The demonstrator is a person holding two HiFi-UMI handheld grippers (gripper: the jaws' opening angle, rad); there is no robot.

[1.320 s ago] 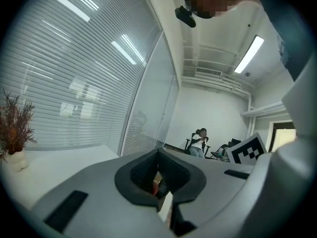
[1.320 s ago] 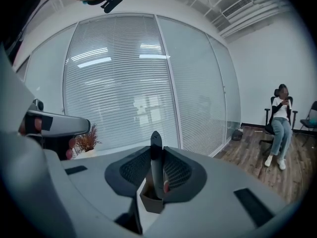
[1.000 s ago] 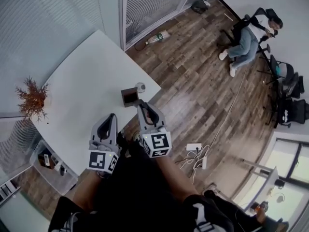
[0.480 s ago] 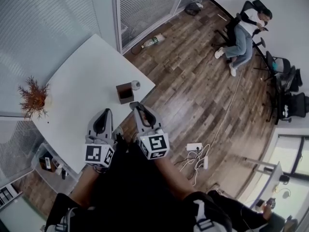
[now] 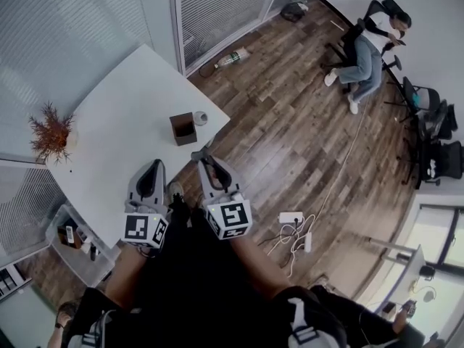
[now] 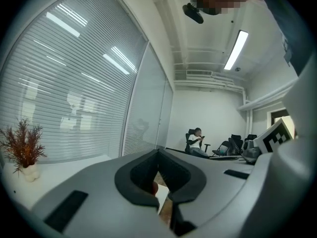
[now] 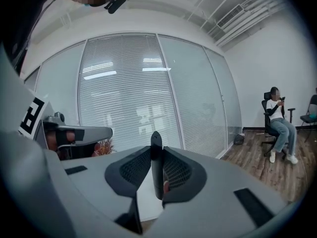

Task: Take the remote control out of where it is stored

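Note:
A dark brown open-topped holder box (image 5: 183,127) stands near the right edge of the white table (image 5: 123,122), beside a small white round object (image 5: 201,117). No remote control shows in any view, and the box's inside is too small to make out. My left gripper (image 5: 154,165) and right gripper (image 5: 204,160) hang side by side in front of the person's body, short of the table's near edge and apart from the box. Both are shut on nothing. The left gripper (image 6: 158,151) points across the table, and the right gripper (image 7: 155,139) points toward the blinds.
A dried red plant (image 5: 51,133) in a white pot stands at the table's left. A low shelf (image 5: 72,238) with small items sits under the table's near-left corner. On the wood floor lie a bottle (image 5: 233,56) and a power strip with cables (image 5: 293,222). A seated person (image 5: 370,46) and chairs (image 5: 428,122) are far right.
The table and the brown box have shifted up and left in the head view. Both grippers have dropped slightly lower in the view and stayed shut.

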